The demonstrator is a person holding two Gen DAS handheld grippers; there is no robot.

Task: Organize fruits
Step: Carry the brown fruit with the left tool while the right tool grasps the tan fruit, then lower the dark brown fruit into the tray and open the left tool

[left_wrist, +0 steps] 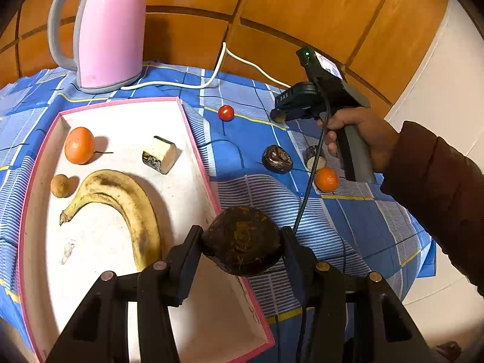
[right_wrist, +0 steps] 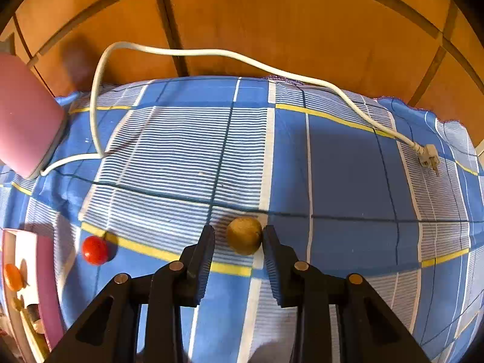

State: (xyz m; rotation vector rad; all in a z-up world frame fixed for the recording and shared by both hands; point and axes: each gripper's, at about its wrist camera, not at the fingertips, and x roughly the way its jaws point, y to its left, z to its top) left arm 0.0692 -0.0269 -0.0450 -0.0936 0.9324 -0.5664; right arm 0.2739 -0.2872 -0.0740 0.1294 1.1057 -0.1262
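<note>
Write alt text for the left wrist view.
The left gripper clamps a dark round fruit over the right edge of a pink-rimmed tray holding a banana and an orange. More fruit lies on the blue checked cloth; a pink kettle stands behind.

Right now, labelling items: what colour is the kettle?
Pink, with a grey handle: kettle, best in the left wrist view.

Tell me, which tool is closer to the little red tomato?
Right. The right tool, around a small tan fruit, sits just beside the tomato. The left tool grips a dark fruit over the tray's edge, farther off.
</note>
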